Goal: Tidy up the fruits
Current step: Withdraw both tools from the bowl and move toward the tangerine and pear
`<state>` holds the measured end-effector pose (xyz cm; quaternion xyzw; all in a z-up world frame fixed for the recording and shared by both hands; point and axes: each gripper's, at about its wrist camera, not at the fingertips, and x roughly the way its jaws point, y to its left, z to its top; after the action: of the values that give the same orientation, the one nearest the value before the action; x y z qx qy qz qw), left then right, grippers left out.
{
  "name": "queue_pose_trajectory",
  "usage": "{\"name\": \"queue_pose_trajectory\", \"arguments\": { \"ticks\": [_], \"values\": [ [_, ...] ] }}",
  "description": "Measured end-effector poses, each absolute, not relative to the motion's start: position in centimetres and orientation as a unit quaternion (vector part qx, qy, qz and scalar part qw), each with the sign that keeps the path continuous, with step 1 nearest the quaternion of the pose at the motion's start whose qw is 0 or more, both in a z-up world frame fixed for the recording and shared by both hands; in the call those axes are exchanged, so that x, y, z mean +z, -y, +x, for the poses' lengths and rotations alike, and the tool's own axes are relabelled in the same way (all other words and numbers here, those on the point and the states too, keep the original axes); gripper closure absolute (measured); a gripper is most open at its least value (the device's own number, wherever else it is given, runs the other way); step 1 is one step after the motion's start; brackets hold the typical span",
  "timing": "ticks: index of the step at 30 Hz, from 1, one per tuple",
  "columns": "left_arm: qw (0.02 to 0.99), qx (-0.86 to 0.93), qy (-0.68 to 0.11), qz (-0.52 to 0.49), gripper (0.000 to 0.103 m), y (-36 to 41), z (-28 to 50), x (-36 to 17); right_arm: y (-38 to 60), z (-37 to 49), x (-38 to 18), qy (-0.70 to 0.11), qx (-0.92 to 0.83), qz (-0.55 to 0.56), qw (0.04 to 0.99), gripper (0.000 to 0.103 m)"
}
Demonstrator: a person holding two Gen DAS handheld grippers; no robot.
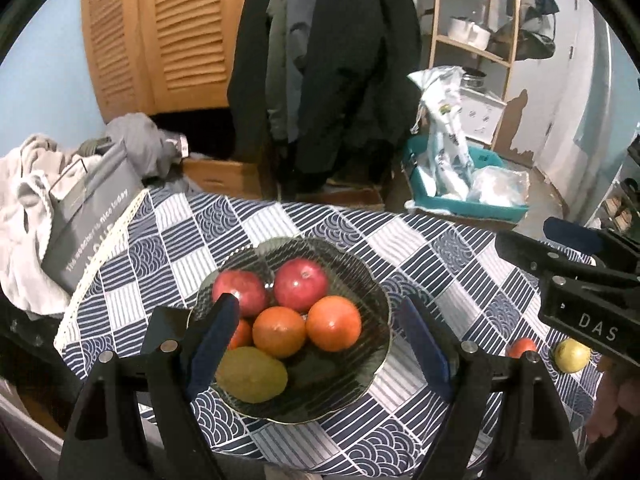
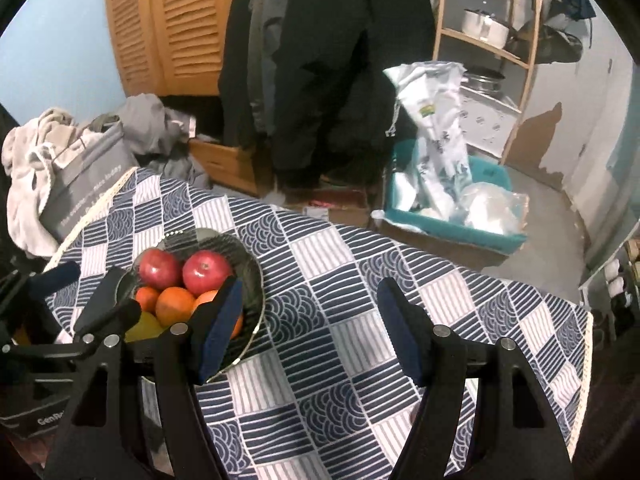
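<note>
Hovering above a dark ribbed glass bowl (image 1: pixel 376 300), the left gripper (image 1: pixel 320 340) has its jaws spread wide and holding nothing, its blue-padded fingers (image 1: pixel 212 340) framing the bowl from either side. The bowl sits on the tabletop (image 1: pixel 460 272), which is covered in a navy-and-white checked cloth. Inside it lie two red apples (image 1: pixel 301 285) at the far side, side by side, with two large oranges (image 1: pixel 334 323) just in front of them and touching each other. A smaller orange fruit (image 1: pixel 241 334) peeks out behind the left finger, and a yellow-green lemon-like fruit (image 1: pixel 252 374) rests at the near rim, touching the middle orange.

Well to the right of the bowl, two more fruits stay loose on the cloth: a small red-orange one (image 1: pixel 522 346) and a yellow lemon (image 1: pixel 572 355), near each other but apart, partly hidden by the other tool.

The right gripper (image 2: pixel 310 328) hangs over bare cloth to the right of the bowl, its jaws also wide apart and empty; its left finger (image 2: pixel 218 328) overlaps the bowl's rim in the right wrist view.

Beyond the tabletop stand louvred wooden doors (image 1: pixel 160 32), dark coats (image 1: pixel 332 60) hanging, a teal bin (image 1: pixel 472 204) with plastic bags, and a grey bag (image 1: pixel 88 220) among heaped clothes at the left edge.
</note>
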<state>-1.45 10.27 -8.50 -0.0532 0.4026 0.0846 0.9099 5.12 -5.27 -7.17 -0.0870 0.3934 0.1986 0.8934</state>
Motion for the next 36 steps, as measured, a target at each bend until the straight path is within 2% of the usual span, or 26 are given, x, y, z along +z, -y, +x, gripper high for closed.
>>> {"name": "queue_pose_trajectory", "arguments": {
  "ticks": [19, 36],
  "values": [
    [0.929, 0.045, -0.368, -0.020, 0.018, -6.0, -1.9, -5.6, 11.1, 3.2, -4.0, -0.367, 0.166, -0.072, 0.912, 0.029],
    [0.929, 0.002, -0.371, 0.004, 0.018, -0.8, -0.9, -5.4, 19.0, 2.2, -4.2, -0.373, 0.109, -0.060, 0.919, 0.029]
  ]
}}
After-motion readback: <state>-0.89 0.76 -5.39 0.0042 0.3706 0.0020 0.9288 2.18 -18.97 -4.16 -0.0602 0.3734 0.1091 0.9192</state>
